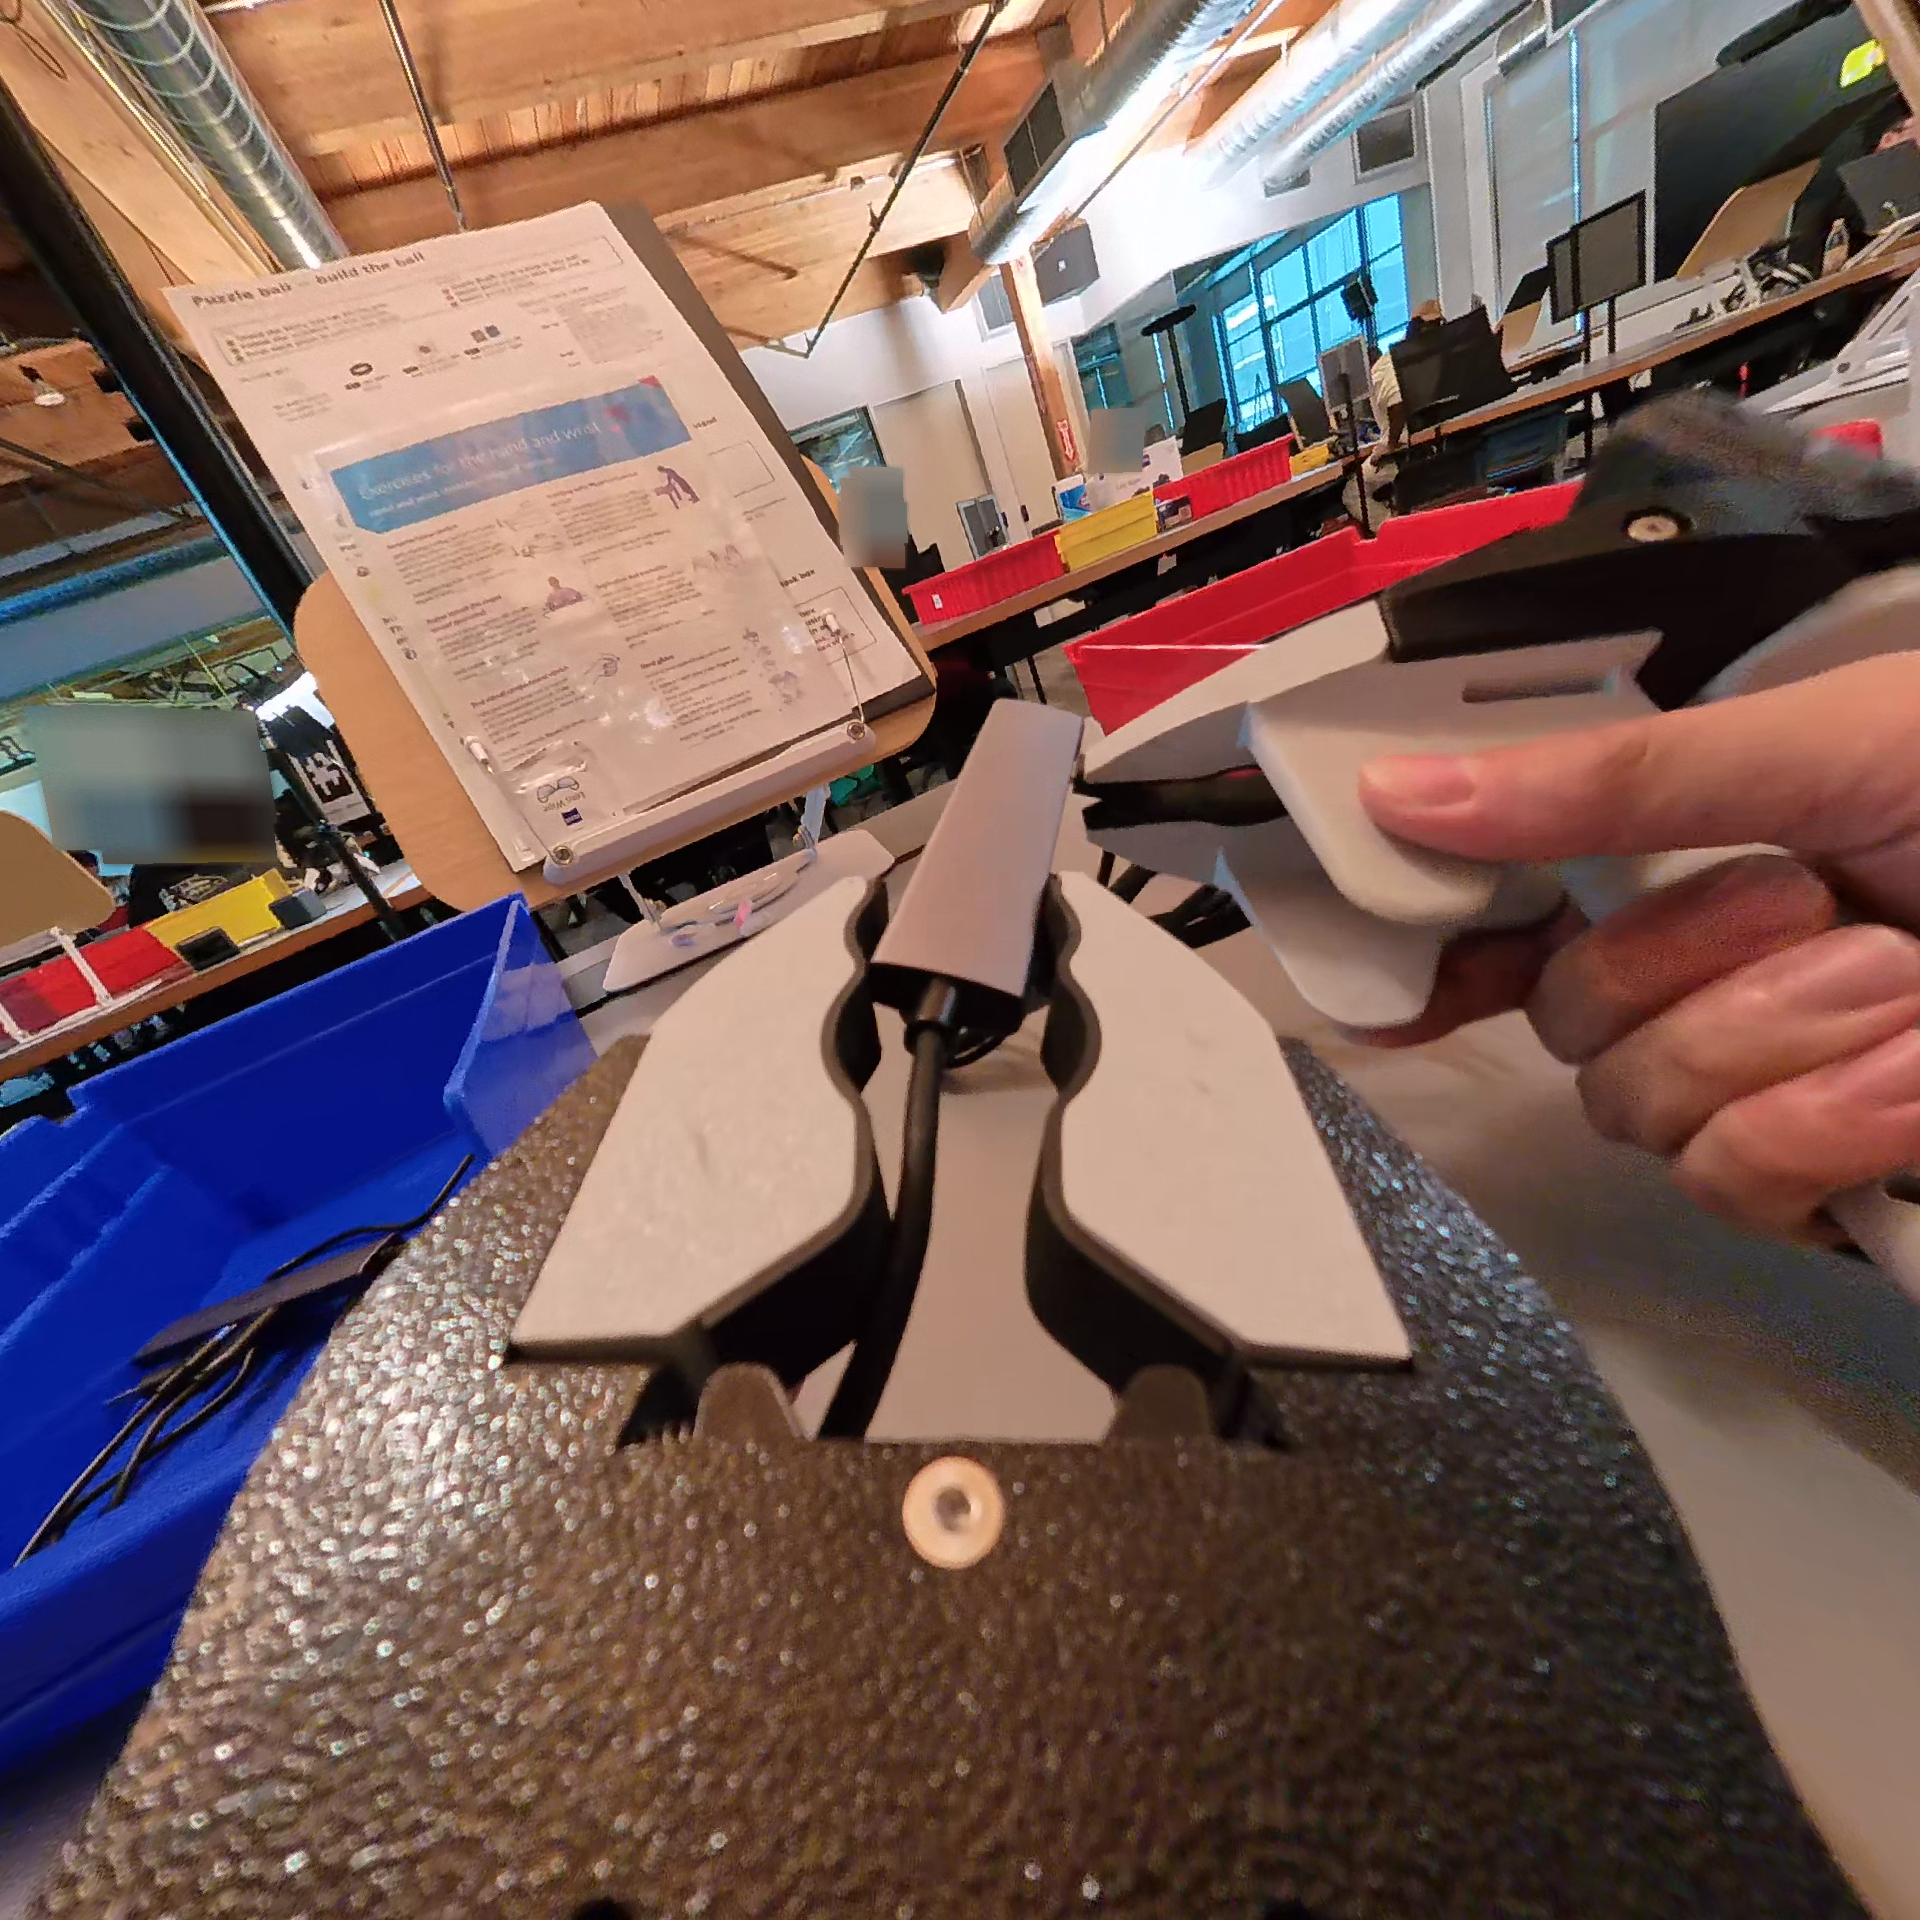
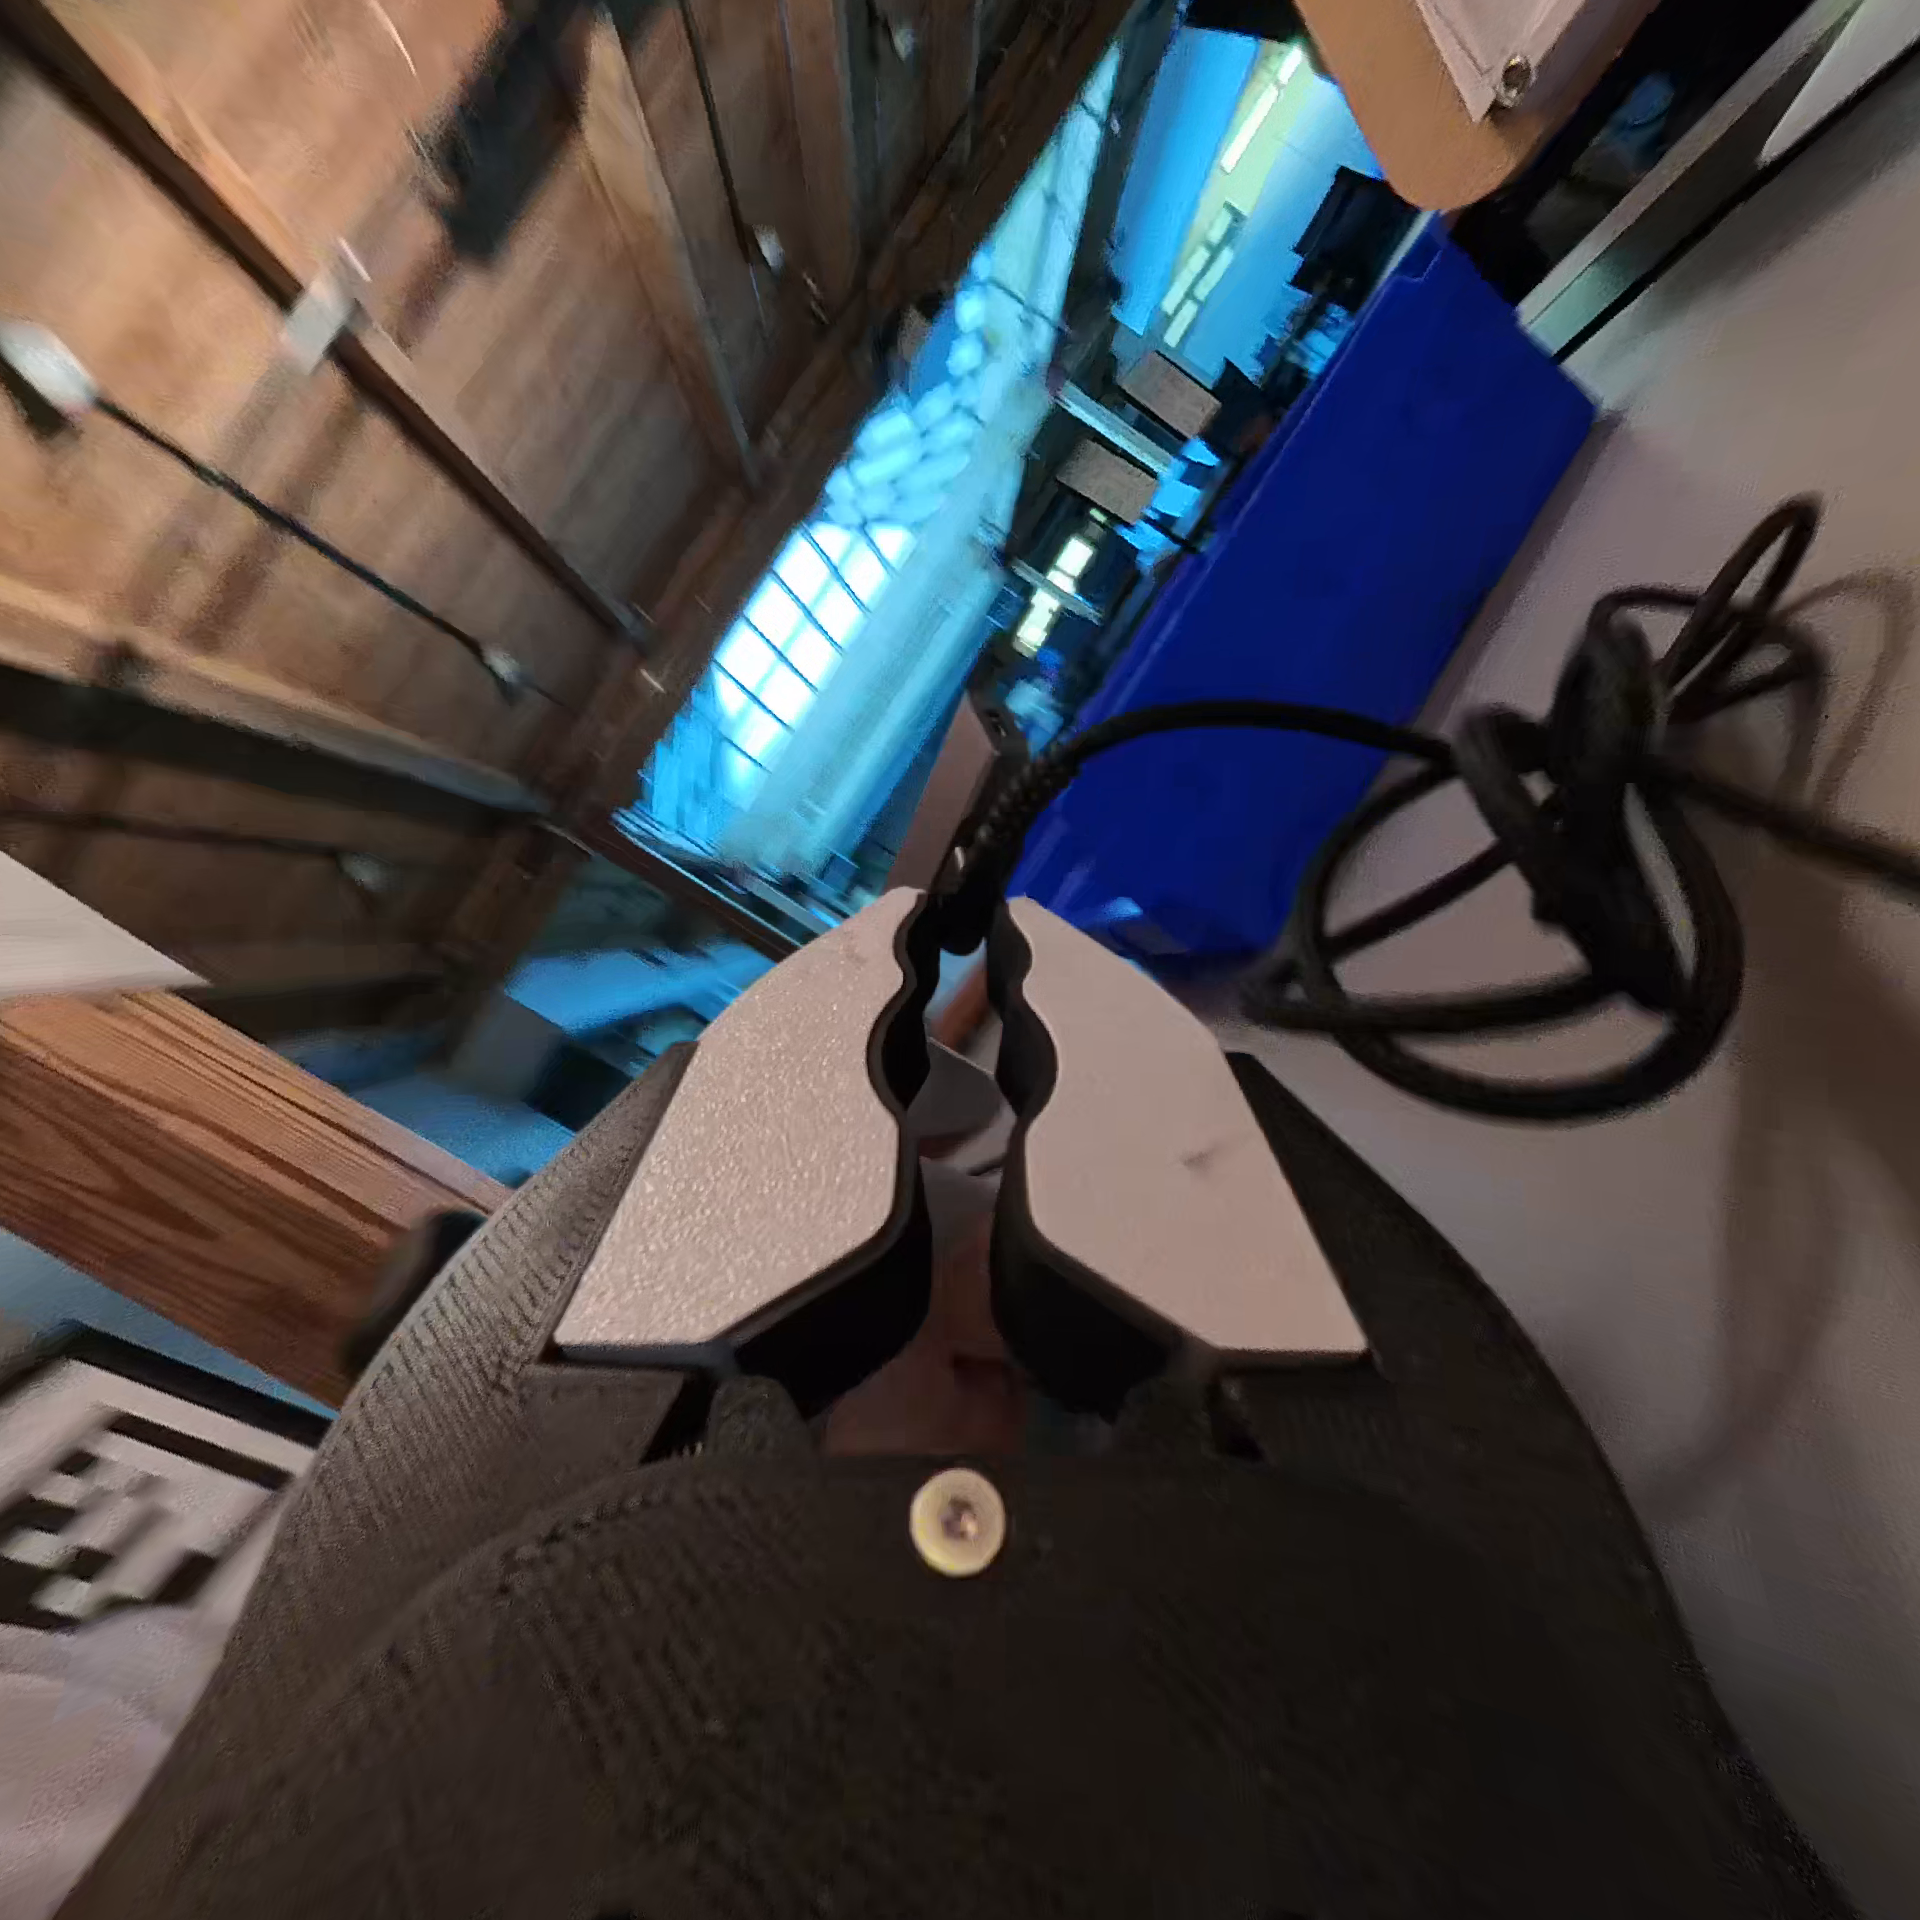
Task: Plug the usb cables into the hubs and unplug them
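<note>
Hub (image 1: 977,852) — clamped between left gripper (image 1: 956,914) fingertips.

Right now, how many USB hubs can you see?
2: one grey hub clamped in the left claw, one dark hub lying among cables in the blue bin. More may be hidden there.

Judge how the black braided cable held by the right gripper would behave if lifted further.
The black braided cable arcs from the right gripper stiffly near the plug, yet looks floppy beyond. Its tied coil on the grey table would probably drag along, light but snag-prone.
</note>
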Demonstrator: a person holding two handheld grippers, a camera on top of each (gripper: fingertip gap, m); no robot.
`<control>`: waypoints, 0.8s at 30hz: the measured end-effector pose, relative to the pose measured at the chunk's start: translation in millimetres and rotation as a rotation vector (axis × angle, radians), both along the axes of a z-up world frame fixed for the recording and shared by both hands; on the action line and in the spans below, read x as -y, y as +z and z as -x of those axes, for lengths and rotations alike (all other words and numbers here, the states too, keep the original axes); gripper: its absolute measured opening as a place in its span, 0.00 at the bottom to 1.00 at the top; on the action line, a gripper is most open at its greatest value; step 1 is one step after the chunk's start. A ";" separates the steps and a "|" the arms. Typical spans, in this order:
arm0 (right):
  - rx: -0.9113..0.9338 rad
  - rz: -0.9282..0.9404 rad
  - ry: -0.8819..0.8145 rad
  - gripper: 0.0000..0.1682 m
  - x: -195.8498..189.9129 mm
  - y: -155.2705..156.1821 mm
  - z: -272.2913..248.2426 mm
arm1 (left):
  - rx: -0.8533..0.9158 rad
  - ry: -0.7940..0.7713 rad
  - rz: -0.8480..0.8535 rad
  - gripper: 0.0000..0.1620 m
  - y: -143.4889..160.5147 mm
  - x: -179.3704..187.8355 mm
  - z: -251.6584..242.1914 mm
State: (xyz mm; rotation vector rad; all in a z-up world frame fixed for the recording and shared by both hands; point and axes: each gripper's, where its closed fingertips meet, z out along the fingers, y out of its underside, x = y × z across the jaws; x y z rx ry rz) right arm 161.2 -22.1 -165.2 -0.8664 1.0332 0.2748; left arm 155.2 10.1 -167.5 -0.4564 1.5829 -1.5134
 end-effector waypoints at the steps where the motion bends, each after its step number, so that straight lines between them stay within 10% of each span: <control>1: 0.038 0.087 0.011 0.06 -0.4 1.7 1.2 | -0.006 -0.004 0.011 0.17 0.6 -0.4 0.8; 24: -0.072 -0.102 -0.012 0.07 -5.3 15.5 -11.8 | -0.044 -0.002 0.164 0.16 9.6 -14.8 -2.4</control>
